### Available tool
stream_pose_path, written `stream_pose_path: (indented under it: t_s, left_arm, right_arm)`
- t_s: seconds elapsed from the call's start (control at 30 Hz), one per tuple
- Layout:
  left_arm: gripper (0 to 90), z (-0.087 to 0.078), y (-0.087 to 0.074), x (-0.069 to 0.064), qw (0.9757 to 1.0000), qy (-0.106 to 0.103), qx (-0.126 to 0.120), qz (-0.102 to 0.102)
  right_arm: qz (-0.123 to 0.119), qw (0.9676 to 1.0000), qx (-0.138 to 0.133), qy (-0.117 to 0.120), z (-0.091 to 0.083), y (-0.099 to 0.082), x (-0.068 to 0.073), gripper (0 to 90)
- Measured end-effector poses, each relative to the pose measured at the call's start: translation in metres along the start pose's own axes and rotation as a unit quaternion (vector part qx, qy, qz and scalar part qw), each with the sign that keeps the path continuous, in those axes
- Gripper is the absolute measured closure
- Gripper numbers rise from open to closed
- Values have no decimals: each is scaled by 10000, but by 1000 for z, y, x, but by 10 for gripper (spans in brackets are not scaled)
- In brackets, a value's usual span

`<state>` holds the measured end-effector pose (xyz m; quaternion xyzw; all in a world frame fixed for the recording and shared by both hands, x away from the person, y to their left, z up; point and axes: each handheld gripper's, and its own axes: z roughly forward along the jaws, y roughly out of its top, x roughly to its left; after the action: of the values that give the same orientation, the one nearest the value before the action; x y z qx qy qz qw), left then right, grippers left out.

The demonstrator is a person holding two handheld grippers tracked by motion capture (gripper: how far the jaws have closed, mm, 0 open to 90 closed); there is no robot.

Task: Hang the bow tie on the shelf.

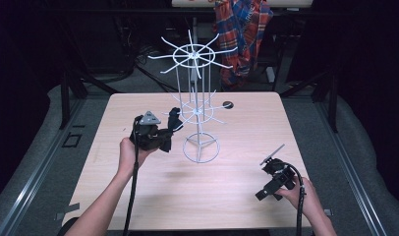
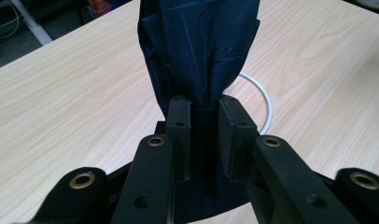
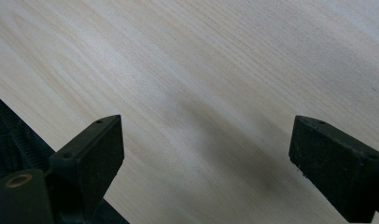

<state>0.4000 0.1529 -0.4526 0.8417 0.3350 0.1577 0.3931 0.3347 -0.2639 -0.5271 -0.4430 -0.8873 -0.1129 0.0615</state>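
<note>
A dark navy cloth [image 2: 201, 51] is pinched between the jaws of my left gripper [image 2: 204, 121], which is shut on it. From above, the left gripper [image 1: 169, 129] sits at the table's left-middle, with the cloth [image 1: 174, 118] reaching up toward the white wire rack [image 1: 200, 113]. The rack's ring base [image 2: 262, 100] lies just behind the cloth. My right gripper [image 1: 272, 158] rests near the front right of the table. Its jaws [image 3: 206, 158] stand wide open over bare wood, nothing between them.
The wooden table [image 1: 237, 191] has a small dark hole [image 1: 228, 104] behind the rack. A plaid shirt [image 1: 244, 29] hangs beyond the far edge. Dark floor and metal rails surround the table.
</note>
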Motion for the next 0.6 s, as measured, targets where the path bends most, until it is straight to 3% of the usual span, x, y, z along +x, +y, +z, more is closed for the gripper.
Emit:
stream_pose_path:
  t_s: [0.6]
  left_arm:
    - [763,10,-2,-1,10000,8,55,8]
  right_arm:
    - [55,10000,-44,12,1,-1,0,100]
